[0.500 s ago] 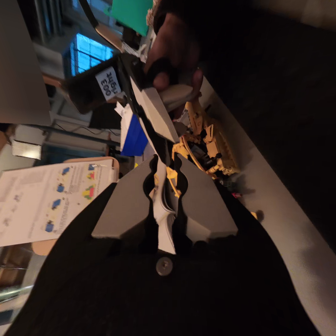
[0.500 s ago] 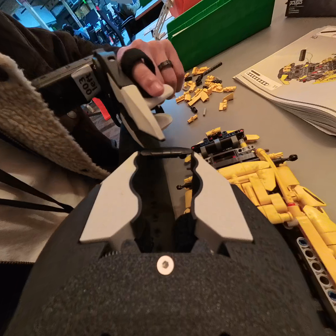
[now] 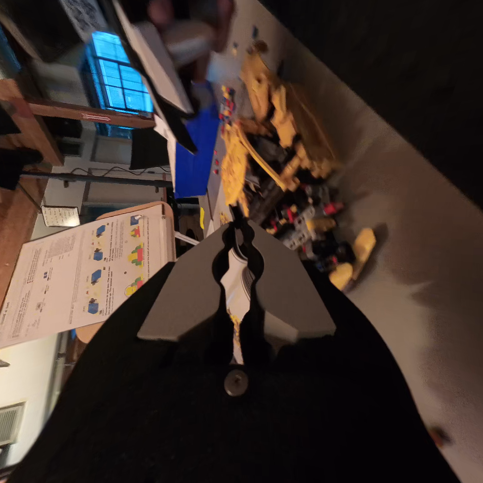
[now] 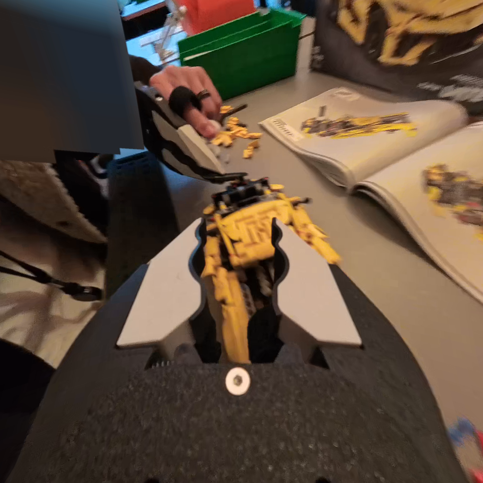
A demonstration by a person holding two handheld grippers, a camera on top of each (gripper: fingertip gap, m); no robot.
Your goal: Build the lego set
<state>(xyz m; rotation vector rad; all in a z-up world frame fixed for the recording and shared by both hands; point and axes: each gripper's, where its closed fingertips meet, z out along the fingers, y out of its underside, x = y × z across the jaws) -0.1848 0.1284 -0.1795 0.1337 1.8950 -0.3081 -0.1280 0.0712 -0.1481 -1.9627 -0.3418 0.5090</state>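
The right gripper [image 4: 237,230] stands open, its two grey fingers [image 4: 167,287] well apart and straddling the model [image 4: 245,235] without a clear grip on it; whether either pad touches the yellow bodywork cannot be told through the blur. The model is a long yellow and black build lying on the grey table [image 4: 366,261]. Its long axis runs straight away between the right fingers, with a yellow beam reaching back toward the finger roots and a black end pointing forward, past the tips.

Just beyond that black end is the left gripper [image 4: 222,175], held in a hand [image 4: 190,88]. Its fingers are nearly together, pinching a thin black piece [image 4: 230,174] at the tips. In the left wrist view, the left gripper [image 3: 236,226] shows the same narrow gap with the black piece [image 3: 236,217] at the tips, and the model [image 3: 274,146] lies ahead and to the right of them, stretching away.

Loose yellow pieces [image 4: 235,133] lie beyond the left fingers. An open booklet [image 4: 366,146] lies right of the right fingers, a green bin [image 4: 243,52] far ahead.
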